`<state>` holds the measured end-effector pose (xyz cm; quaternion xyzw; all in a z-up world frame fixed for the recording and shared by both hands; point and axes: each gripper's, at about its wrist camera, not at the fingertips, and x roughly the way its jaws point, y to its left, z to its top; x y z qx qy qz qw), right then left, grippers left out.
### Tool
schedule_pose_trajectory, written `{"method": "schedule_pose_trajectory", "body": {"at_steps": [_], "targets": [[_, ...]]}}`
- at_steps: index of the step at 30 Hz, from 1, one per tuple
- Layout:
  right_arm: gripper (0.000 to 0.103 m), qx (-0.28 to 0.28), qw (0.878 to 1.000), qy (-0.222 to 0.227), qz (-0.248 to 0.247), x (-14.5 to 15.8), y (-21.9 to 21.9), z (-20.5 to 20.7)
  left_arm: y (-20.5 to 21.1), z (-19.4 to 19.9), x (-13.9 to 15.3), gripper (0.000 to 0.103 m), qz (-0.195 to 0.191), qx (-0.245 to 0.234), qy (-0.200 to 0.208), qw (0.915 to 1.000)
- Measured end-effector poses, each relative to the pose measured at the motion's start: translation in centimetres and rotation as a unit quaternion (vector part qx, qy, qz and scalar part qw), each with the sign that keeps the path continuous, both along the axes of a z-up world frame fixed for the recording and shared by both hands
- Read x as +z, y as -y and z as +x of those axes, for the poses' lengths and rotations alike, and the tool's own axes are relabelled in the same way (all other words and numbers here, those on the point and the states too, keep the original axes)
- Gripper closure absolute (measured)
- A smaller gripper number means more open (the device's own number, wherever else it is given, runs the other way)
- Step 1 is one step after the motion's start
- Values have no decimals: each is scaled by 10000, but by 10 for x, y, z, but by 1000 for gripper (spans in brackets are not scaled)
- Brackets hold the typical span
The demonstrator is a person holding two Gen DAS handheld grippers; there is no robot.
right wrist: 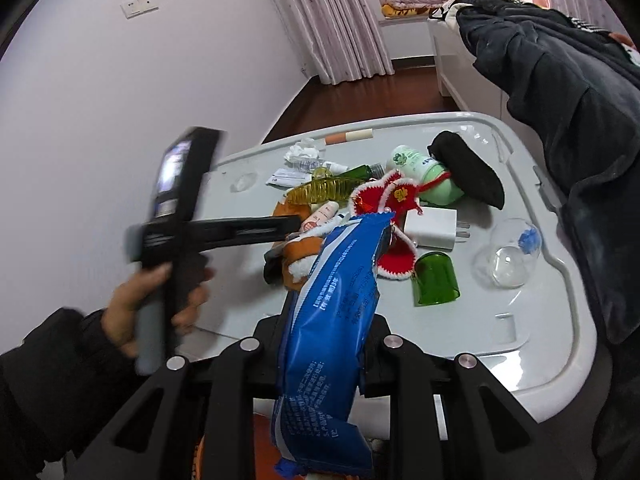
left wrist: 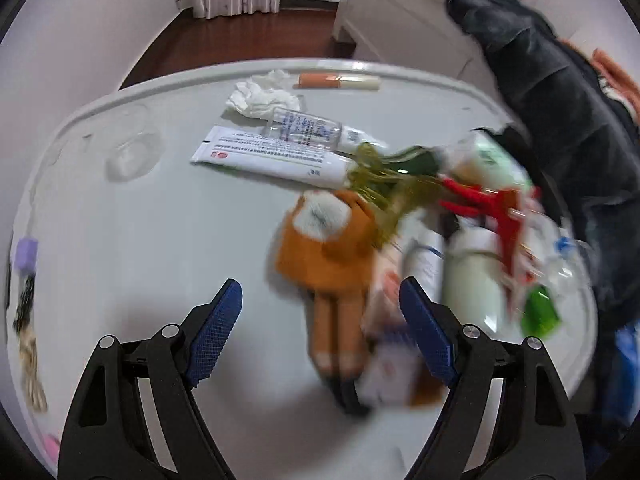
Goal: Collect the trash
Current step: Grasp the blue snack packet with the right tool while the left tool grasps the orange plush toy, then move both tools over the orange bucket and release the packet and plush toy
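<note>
My right gripper (right wrist: pixel 326 332) is shut on a blue plastic wrapper (right wrist: pixel 332 320), held upright above the near edge of the white table (right wrist: pixel 552 344). My left gripper (left wrist: pixel 320 336) is open and empty, hovering over the table with an orange plush toy (left wrist: pixel 332 248) between and beyond its blue fingertips (left wrist: pixel 218 332). In the right wrist view the left gripper (right wrist: pixel 288 222) reaches toward the pile. A crumpled white tissue (left wrist: pixel 260 98) lies at the far edge, also in the right wrist view (right wrist: pixel 304 150). A white tube (left wrist: pixel 272 156) and a clear bottle (left wrist: pixel 304 128) lie near it.
The pile holds a yellow hair claw (right wrist: pixel 320 190), a red crochet piece (right wrist: pixel 388 200), a white charger (right wrist: pixel 430 226), a green cup (right wrist: pixel 436 280), a clear glass dome (right wrist: pixel 510 256), a pale green bottle (right wrist: pixel 424 168) and a black cloth (right wrist: pixel 468 168). A dark jacket (right wrist: pixel 560 92) hangs at the right.
</note>
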<state>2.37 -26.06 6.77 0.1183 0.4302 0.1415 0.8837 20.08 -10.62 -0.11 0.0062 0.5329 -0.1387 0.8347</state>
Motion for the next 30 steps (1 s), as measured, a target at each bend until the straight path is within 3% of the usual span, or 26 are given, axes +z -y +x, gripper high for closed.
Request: {"method": "schedule_pose_trajectory", "body": {"at_steps": [1, 2, 3, 4, 5, 7, 10, 17, 20, 25, 28, 30], "targets": [[79, 25, 10000, 22, 6, 0, 1, 2, 0, 6, -7, 24, -56, 47, -59, 10000], [79, 35, 10000, 30, 6, -1, 1, 3, -2, 13, -11, 24, -373, 91, -59, 9992], [79, 36, 10000, 17, 32, -2, 0, 5, -4, 16, -10, 37, -533, 113, 61, 9985], [79, 39, 10000, -1, 51, -4, 0, 7, -5, 16, -8, 72, -622, 115, 101, 9979], [79, 55, 10000, -25, 42, -6, -2, 8, -7, 18, -6, 88, -501, 220, 161, 9984], [79, 93, 9999, -54, -15, -8, -5, 8, -14, 15, -4, 88, -585, 326, 163, 9976], [79, 139, 9999, -22, -84, -8, -9, 7, -19, -7, 12, 88, -255, 277, 356, 9987], [79, 203, 9997, 104, -43, 4, -18, -17, -45, -143, 99, 88, -31, -179, 1009, 9947], [79, 389, 9990, 216, -48, 19, -31, -44, -54, -200, 118, 88, -28, -265, 1109, 9935], [78, 660, 9972, 261, -216, 29, -54, -95, -57, -267, 104, 88, 27, -253, 1030, 9944], [78, 771, 9963, 50, -374, 10, -66, -123, -54, -291, 69, 88, 168, -287, 718, 9969], [78, 822, 9952, -334, -407, -17, -71, -135, -51, -301, 34, 88, 202, -346, 235, 9989]]}}
